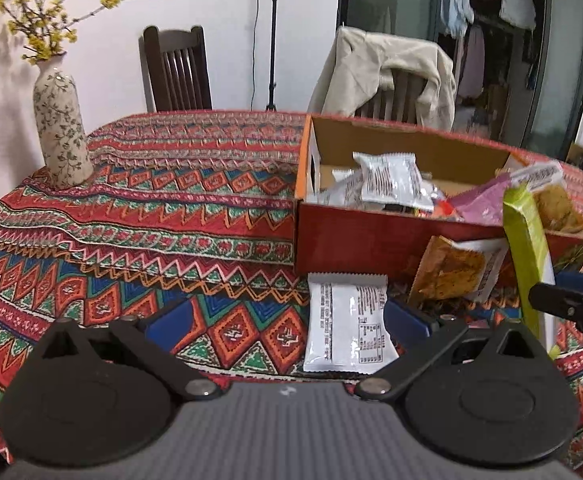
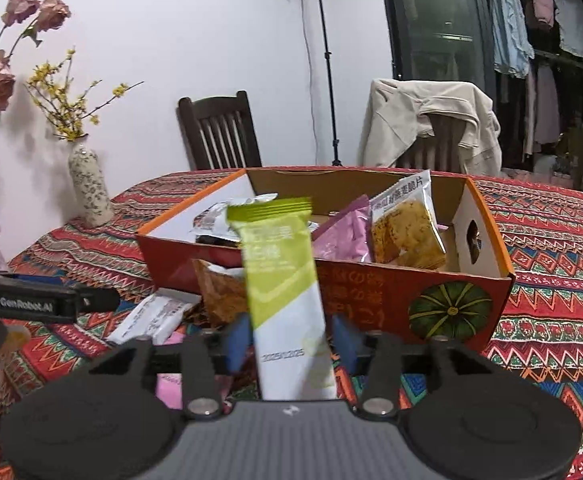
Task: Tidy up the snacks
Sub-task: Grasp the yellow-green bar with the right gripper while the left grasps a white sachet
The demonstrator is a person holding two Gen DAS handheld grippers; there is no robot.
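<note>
The right gripper (image 2: 289,342) stands partly open, its blue pads (image 2: 238,340) set apart on either side of a green-and-white snack packet (image 2: 283,280) that rises upright between them. There is a sliver of space at each pad, so the packet looks loose rather than pinched, though the blur makes this hard to judge (no earlier picture shows how it got there). The packet's green top reaches up in front of the red cardboard box (image 2: 371,300), which sits just beyond the fingertips on the patterned tablecloth (image 2: 551,260). Inside the box, beyond and right of the packet, lie a pink packet (image 2: 343,236) and a yellow cracker packet (image 2: 405,228). An orange snack packet (image 2: 219,292) leans against the box front, just left of the gripper.

The left gripper (image 1: 287,320) is wide open and holds nothing. A white snack packet (image 1: 345,324) lies flat on the cloth between its fingertips, nearer the right-hand pad (image 1: 405,316), apparently untouched. The box stands beyond it to the right, and a floral vase (image 1: 61,128) stands well off to the left.
</note>
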